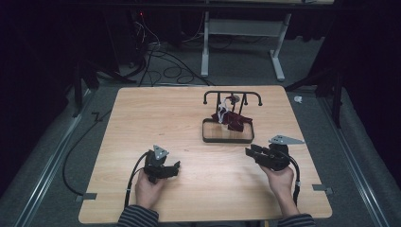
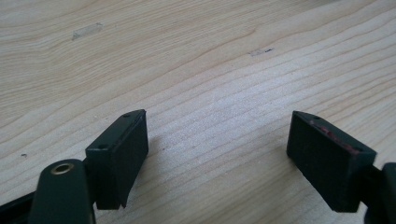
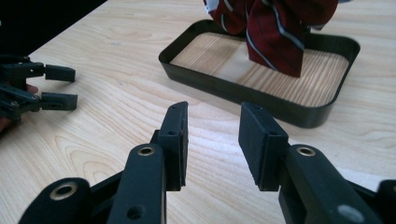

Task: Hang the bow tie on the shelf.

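Both grippers sat low at the table's near edge; left gripper (image 1: 176, 166) at 7 o'clock gaped wide, empty; right gripper (image 3: 212, 140) at 5 o'clock stood half-open, empty; the striped cloth (image 1: 231, 118) hung on the rack (image 1: 232, 93) over the tray (image 1: 204, 134) at 1 o'clock, seemingly hung already or not yet fetched.

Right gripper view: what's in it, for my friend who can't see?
A dark red striped cloth hangs into a black tray on a wooden table. The open right gripper points at it; the left gripper sits at the left.
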Demonstrator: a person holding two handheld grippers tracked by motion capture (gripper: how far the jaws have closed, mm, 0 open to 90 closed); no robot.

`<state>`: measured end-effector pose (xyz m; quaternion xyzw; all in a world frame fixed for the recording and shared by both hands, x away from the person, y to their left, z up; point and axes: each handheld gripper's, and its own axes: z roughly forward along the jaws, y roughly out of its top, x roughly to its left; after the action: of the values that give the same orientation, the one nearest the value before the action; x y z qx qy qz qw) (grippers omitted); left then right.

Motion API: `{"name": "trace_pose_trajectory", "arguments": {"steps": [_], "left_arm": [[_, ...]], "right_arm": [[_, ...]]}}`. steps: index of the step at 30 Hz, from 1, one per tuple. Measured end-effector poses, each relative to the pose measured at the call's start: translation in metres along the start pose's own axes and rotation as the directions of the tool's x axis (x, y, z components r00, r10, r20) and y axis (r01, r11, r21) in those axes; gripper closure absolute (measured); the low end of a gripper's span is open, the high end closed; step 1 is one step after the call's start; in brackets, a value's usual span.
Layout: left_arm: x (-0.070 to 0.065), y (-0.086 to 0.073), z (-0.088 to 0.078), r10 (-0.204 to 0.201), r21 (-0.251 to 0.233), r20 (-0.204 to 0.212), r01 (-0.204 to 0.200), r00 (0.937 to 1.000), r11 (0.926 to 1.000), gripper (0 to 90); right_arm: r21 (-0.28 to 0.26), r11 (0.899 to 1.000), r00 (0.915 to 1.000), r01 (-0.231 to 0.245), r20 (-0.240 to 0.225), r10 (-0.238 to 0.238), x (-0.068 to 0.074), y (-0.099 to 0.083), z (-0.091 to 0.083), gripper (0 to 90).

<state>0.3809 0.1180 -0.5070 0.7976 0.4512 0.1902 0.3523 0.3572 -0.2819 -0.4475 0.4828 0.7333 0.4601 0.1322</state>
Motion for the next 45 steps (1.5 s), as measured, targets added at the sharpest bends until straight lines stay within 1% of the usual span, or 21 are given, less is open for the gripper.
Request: {"name": "trace_pose_trajectory", "arguments": {"steps": [8,9,11,19,25,28,30,33,36,37,40,42,45], "left_arm": [[0.000,0.000,0.000,0.000,0.000,0.000,0.000,1.0000,1.0000,21.1],[0.000,0.000,0.000,0.000,0.000,0.000,0.000,1.0000,1.0000,21.1],[0.000,0.000,0.000,0.000,0.000,0.000,0.000,1.0000,1.0000,21.1],[0.000,0.000,0.000,0.000,0.000,0.000,0.000,1.0000,1.0000,21.1],[0.000,0.000,0.000,0.000,0.000,0.000,0.000,1.0000,1.0000,21.1],[0.000,0.000,0.000,0.000,0.000,0.000,0.000,1.0000,1.0000,21.1],[0.000,0.000,0.000,0.000,0.000,0.000,0.000,1.0000,1.0000,21.1],[0.000,0.000,0.000,0.000,0.000,0.000,0.000,1.0000,1.0000,21.1],[0.000,0.000,0.000,0.000,0.000,0.000,0.000,1.0000,1.0000,21.1],[0.000,0.000,0.000,0.000,0.000,0.000,0.000,1.0000,1.0000,21.1],[0.000,0.000,0.000,0.000,0.000,-0.001,0.000,1.0000,1.0000,21.1],[0.000,0.000,0.000,0.000,0.000,-0.001,0.000,1.0000,1.0000,21.1],[0.000,0.000,0.000,-0.001,0.000,-0.001,0.001,1.0000,1.0000,21.1]], "right_arm": [[0.016,1.000,0.9999,-0.012,0.003,0.012,-0.002,-0.012,0.006,63.6],[0.021,1.000,0.9998,-0.021,0.001,0.021,-0.002,-0.014,0.007,63.5],[0.023,1.000,0.9998,-0.019,0.002,0.018,-0.002,-0.017,0.008,63.4],[0.036,0.999,0.9994,-0.035,-0.001,0.035,-0.002,-0.026,0.013,63.3],[0.057,0.997,0.9991,-0.042,0.012,0.042,-0.004,-0.035,0.019,62.9],[0.067,0.997,0.9991,-0.038,0.023,0.036,-0.003,-0.039,0.022,62.8],[0.074,0.997,0.9991,-0.026,0.037,0.023,-0.003,-0.041,0.024,62.4],[0.091,0.996,0.9975,-0.003,0.071,-0.003,-0.002,-0.045,0.028,61.2],[0.108,0.994,0.9967,0.000,0.080,-0.009,-0.003,-0.047,0.031,60.5],[0.104,0.995,0.9963,0.003,0.085,-0.012,-0.002,-0.047,0.031,60.5],[0.118,0.993,0.9938,0.030,0.103,-0.043,0.001,-0.047,0.032,59.9],[0.124,0.991,0.9910,0.053,0.115,-0.067,0.004,-0.047,0.033,57.6],[0.141,0.984,0.9824,0.109,0.136,-0.129,0.010,-0.048,0.034,53.7]]}}
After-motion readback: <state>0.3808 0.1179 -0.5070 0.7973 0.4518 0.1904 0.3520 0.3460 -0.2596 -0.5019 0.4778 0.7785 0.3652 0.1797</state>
